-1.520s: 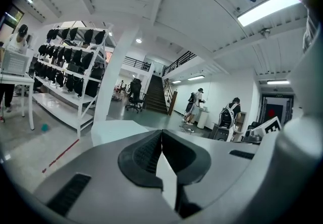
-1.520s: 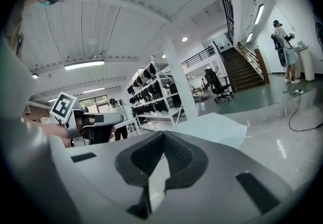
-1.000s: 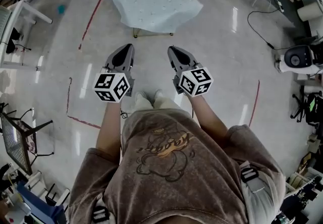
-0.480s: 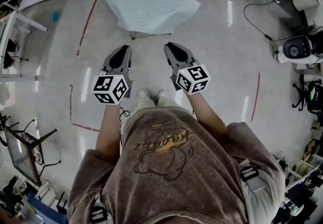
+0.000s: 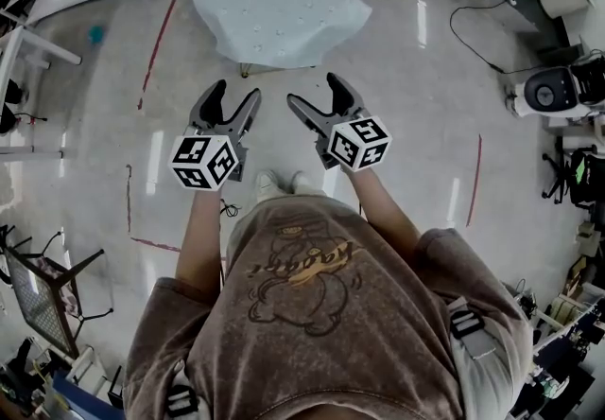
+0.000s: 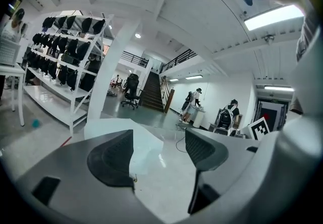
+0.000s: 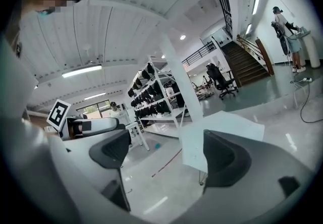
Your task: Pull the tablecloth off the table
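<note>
Facing pale blue fabric tablecloth [image 5: 279,2] draped over far small table [image 5: 245,71]; left gripper [image 5: 236,95] and right gripper [image 5: 312,92] jaws just opened wide, both empty. Risk: an uneven tug could tip the table.

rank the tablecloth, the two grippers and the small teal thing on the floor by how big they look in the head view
1. tablecloth, largest
2. left gripper and right gripper: about alike, not ranked; being nearer the camera enlarges them
3. teal thing, smallest
</note>
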Demonstrator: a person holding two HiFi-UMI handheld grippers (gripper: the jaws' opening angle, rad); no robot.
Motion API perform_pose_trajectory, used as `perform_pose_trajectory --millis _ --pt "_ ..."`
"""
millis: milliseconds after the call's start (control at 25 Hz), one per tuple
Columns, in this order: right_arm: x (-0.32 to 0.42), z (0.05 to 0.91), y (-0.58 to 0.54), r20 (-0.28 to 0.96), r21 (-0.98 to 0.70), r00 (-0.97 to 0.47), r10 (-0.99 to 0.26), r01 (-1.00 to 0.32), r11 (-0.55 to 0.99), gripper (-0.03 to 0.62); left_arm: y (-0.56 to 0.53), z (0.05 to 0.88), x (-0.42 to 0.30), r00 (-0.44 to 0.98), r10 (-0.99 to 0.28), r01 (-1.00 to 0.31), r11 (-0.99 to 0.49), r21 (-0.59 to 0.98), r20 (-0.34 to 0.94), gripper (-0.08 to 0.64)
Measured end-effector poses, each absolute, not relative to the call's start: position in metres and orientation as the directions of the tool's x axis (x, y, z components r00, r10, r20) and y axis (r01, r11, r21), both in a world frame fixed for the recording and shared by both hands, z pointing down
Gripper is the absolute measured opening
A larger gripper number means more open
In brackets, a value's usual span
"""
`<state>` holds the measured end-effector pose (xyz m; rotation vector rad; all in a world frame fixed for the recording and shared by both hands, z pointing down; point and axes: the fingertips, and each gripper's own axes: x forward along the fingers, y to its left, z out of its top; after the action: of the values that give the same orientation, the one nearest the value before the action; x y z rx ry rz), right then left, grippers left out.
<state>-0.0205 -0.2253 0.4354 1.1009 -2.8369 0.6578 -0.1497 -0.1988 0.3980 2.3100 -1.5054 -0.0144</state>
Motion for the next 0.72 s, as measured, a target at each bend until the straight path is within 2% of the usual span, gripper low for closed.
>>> perform_pose_trajectory --millis 720 --pt "-0.056 0.503 -0.271 0.157 -0.590 -0.808 -0.568 -0.538 0.602 0.460 -0.262 0.482 -0.167 0.479 -0.834 -0.811 -0.301 0.501 0.275 0.322"
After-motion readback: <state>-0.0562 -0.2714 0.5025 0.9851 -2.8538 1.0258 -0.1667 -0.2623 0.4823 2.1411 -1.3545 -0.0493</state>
